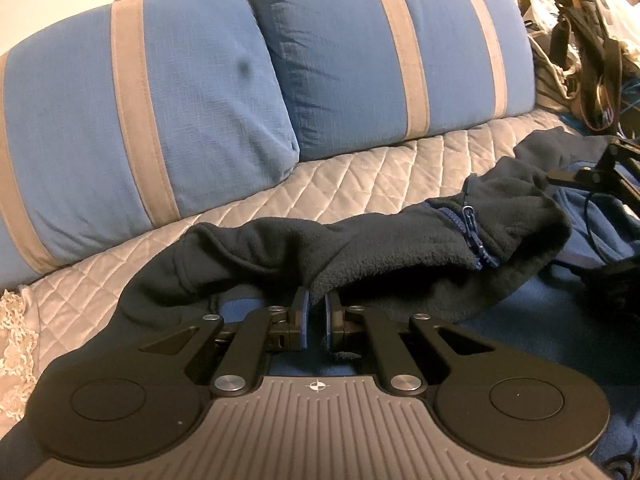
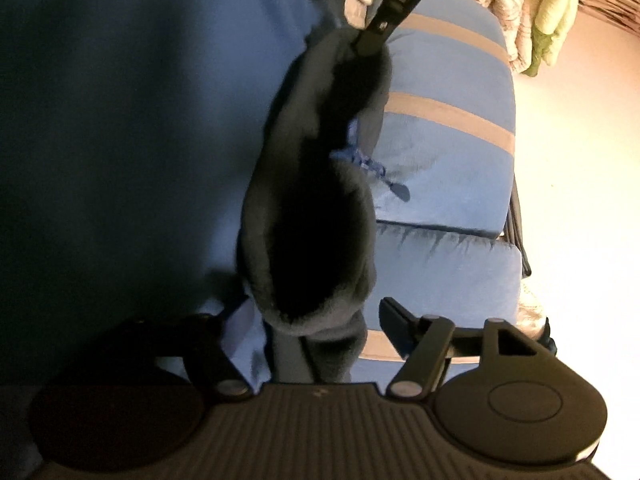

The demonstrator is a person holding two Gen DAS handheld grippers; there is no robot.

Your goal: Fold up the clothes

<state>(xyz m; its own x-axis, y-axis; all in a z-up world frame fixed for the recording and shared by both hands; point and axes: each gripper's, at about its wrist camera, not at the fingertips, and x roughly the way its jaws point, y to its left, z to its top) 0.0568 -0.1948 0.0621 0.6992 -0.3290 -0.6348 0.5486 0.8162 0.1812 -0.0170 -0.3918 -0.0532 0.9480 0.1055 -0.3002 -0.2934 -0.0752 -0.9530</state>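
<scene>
Left claw (image 1: 316, 304): clenched on dark fleece garment (image 1: 360, 252), draped just ahead over quilted sofa cover (image 1: 360, 168) | Right claw (image 2: 320, 320): released, jaws wide, fleece between them, contact unclear | Left view only: striped cushions (image 1: 160, 120), zipper (image 1: 468, 216) | Right view only: left claw clamping fleece from above.

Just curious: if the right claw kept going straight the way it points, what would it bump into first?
Most likely the dark fleece garment bunched between its open fingers; the right claw practically faces it already.

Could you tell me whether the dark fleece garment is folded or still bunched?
Bunched: the dark navy fleece garment lies crumpled, not flat.
</scene>
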